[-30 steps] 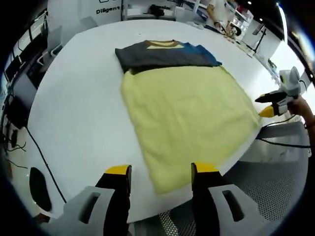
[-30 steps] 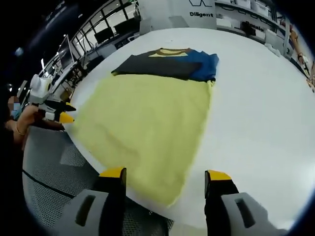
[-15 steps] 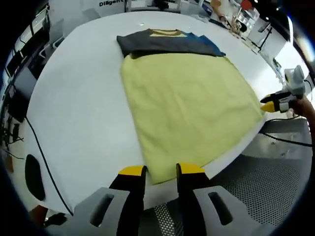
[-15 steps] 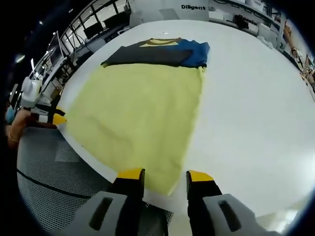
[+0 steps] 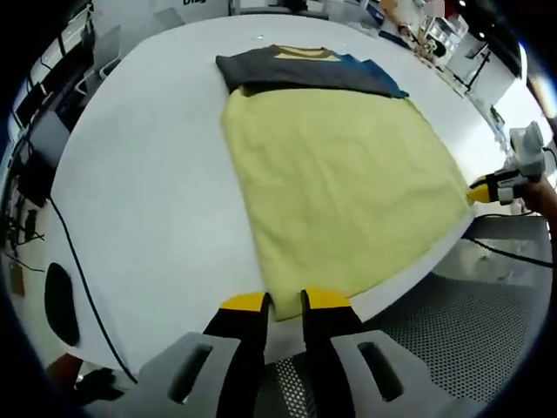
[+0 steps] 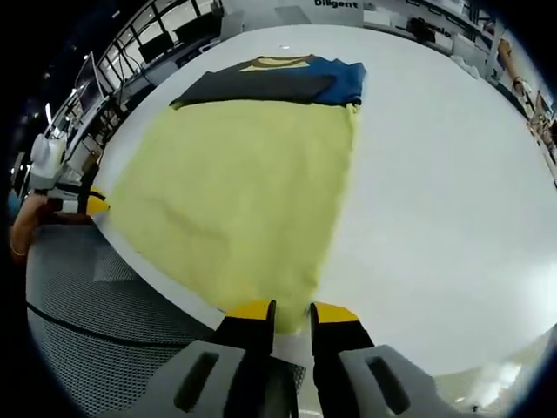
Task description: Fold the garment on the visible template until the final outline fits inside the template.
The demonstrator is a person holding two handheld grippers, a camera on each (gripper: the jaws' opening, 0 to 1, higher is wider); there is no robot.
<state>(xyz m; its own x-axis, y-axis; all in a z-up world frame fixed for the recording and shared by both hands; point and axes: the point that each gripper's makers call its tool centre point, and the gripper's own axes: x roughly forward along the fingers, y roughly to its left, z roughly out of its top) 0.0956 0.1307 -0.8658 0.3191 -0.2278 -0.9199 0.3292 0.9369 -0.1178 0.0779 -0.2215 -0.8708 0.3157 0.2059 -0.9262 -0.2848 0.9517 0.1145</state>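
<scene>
Over the last second both claws have narrowed from a wide gape to a pinch: the left gripper (image 5: 284, 301) now has its yellow-tipped jaws clenched on one near corner of the yellow cloth (image 5: 344, 178), and the right gripper (image 6: 291, 312) has done the same at the other near corner, each corner lying at the edge of the white round table (image 5: 148, 192). Seen from the right gripper view, the left gripper (image 6: 80, 204) sits at the cloth's far side edge. The cloth lies flat and spread, running away from the claws toward the dark grey and blue garment (image 5: 306, 70), already folded into a narrow band at the cloth's far end, touching it. With both corners seemingly grasped, the next fold looks ready to begin; lifting evenly should keep the cloth from skewing.
</scene>
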